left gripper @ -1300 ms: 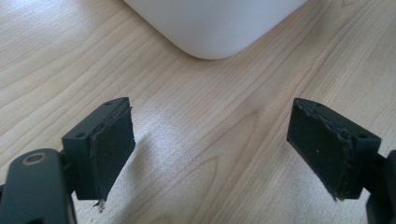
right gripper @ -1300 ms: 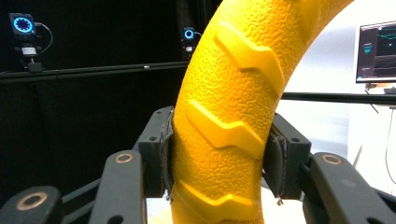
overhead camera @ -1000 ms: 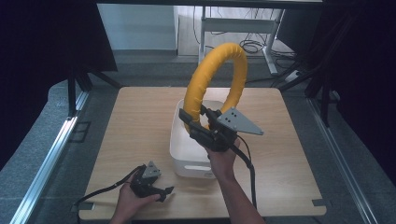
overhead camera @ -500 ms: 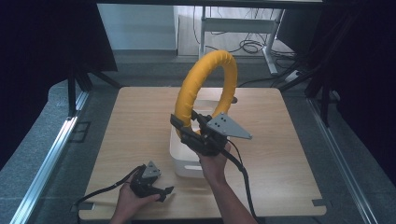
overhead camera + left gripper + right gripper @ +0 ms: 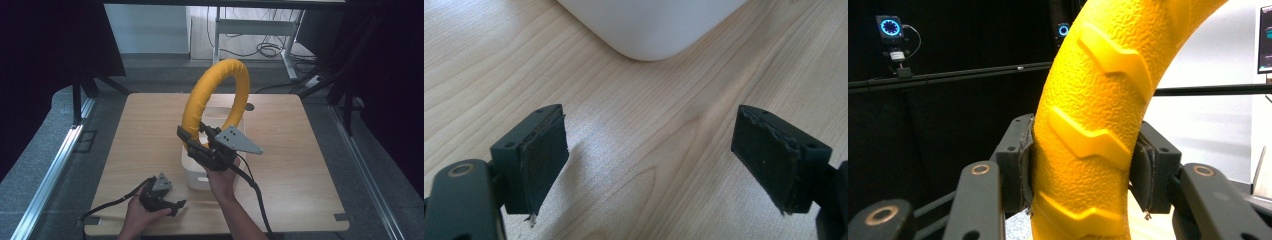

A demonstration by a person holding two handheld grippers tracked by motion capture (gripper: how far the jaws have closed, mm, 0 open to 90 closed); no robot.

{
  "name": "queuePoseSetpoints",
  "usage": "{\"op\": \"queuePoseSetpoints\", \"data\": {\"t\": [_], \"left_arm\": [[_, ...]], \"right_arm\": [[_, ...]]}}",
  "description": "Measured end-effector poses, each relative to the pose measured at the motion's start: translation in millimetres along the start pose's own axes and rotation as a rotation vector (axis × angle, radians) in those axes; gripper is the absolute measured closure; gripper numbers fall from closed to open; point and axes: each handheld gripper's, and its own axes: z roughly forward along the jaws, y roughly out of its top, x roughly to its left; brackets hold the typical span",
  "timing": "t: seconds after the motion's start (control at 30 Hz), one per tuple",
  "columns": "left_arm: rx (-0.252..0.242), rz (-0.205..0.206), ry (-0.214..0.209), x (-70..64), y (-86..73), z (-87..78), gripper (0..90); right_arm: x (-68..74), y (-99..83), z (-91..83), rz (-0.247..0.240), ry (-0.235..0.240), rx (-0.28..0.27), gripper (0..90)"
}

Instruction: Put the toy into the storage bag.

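We see the right gripper (image 5: 197,145) raised above the pale wooden worktop (image 5: 300,150), its 2 black fingers (image 5: 1020,170) pinching 1 large yellow textured foam ring (image 5: 210,95) at the ring's lower rim. In the right gripper view the 2 pads press into opposite flanks of the ring (image 5: 1093,125), whose pebbled surface carries raised chevron ridges; the ring stands upright, arching over 1 white rounded plastic bin (image 5: 200,172) that sits near the middle of the worktop. The ring is clear of the worktop, held just above the bin's near end. The left gripper (image 5: 172,205) rests low at the worktop's near edge, just left of the bin, in the person's left hand (image 5: 142,215). In the left gripper view its 2 fingers (image 5: 544,155) are spread wide with nothing between them but bare wood grain, and a rounded corner of the bin (image 5: 649,25) lies just ahead. We count 2 grippers, 1 ring, 1 bin.
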Motion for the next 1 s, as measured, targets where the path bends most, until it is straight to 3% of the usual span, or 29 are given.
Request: {"op": "queuePoseSetpoints", "data": {"t": [0.5,1.0], "left_arm": [[0.000,-0.002,0.002,-0.3,-0.1,0.9,15.2],[0.003,0.001,0.002,-0.4,-0.2,1.4,15.1]], "right_arm": [[-7.6,-22.6,5.0,0.055,-0.026,0.021,49.7],[-11.0,-41.1,6.2,0.087,-0.021,0.062,49.6]]}}
